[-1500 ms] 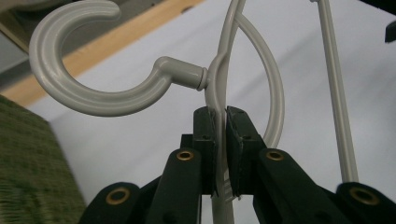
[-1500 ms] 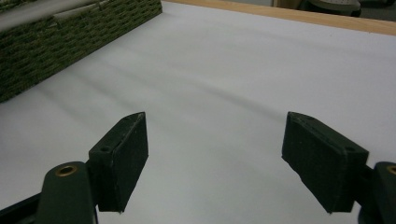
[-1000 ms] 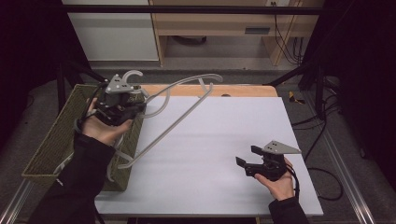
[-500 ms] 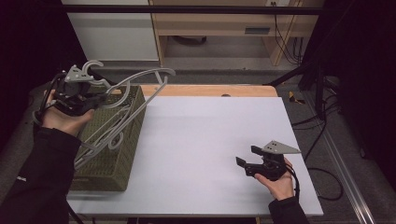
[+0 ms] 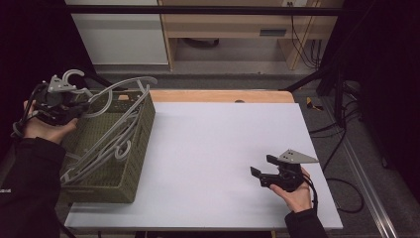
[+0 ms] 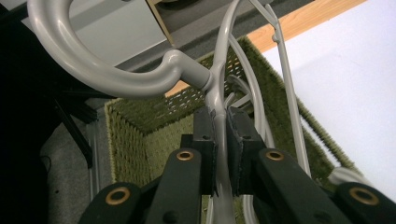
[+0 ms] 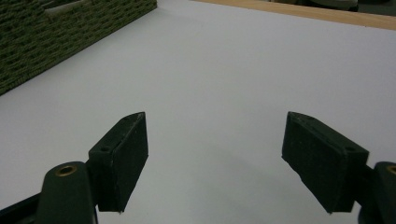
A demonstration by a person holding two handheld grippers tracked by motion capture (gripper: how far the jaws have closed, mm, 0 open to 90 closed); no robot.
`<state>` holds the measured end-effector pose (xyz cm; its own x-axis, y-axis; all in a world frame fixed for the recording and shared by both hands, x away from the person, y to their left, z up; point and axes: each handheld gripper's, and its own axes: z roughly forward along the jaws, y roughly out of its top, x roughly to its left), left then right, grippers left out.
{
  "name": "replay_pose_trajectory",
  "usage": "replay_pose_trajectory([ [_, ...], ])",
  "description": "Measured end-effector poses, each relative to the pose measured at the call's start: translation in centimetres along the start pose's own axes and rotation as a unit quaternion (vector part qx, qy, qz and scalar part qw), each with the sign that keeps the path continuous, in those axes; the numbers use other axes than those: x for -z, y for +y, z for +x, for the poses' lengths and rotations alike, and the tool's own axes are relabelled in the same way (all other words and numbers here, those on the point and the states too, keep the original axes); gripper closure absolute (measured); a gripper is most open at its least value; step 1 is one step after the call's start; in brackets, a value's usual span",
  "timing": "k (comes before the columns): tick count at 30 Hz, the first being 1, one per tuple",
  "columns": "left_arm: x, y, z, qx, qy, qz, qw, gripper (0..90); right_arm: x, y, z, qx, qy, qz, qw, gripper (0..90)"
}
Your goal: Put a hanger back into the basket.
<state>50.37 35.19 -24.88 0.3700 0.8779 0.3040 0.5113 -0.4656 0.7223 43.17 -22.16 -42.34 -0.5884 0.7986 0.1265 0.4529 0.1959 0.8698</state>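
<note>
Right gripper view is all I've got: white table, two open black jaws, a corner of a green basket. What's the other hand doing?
Observer: The left tool is shut on a grey hanger, pinching its neck just below the hook.
Operator: Where is that compared with the basket?
Observer: In the high view, the hand holds it up at the far left corner of the green basket, and the hanger reaches across the open top.
Operator: Anything inside the basket?
Observer: Yes, other grey hangers lie inside it, leaning lengthwise.
</note>
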Motion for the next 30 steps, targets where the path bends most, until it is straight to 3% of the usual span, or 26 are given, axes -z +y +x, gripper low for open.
replay_pose_trajectory([
  [6,-0.8,-1.2,0.9,-0.004,-0.001,0.001,1.0,83.1,0.2,0.0,-0.1,0.001,-0.001,-0.006,1.0,20.9],
  [16,-1.9,-2.5,2.8,0.014,0.01,0.003,0.9998,83.1,0.7,0.3,0.0,0.01,-0.011,-0.026,0.9995,15.1],
  [26,-3.1,-4.3,3.5,-0.01,0.019,0.017,0.9996,83.1,0.8,0.2,-0.2,0.009,-0.011,-0.023,0.9996,15.0],
  [30,-3.2,-4.8,3.5,-0.02,0.018,0.007,0.9996,83.1,0.8,0.3,-0.2,0.008,-0.012,-0.023,0.9996,15.0],
])
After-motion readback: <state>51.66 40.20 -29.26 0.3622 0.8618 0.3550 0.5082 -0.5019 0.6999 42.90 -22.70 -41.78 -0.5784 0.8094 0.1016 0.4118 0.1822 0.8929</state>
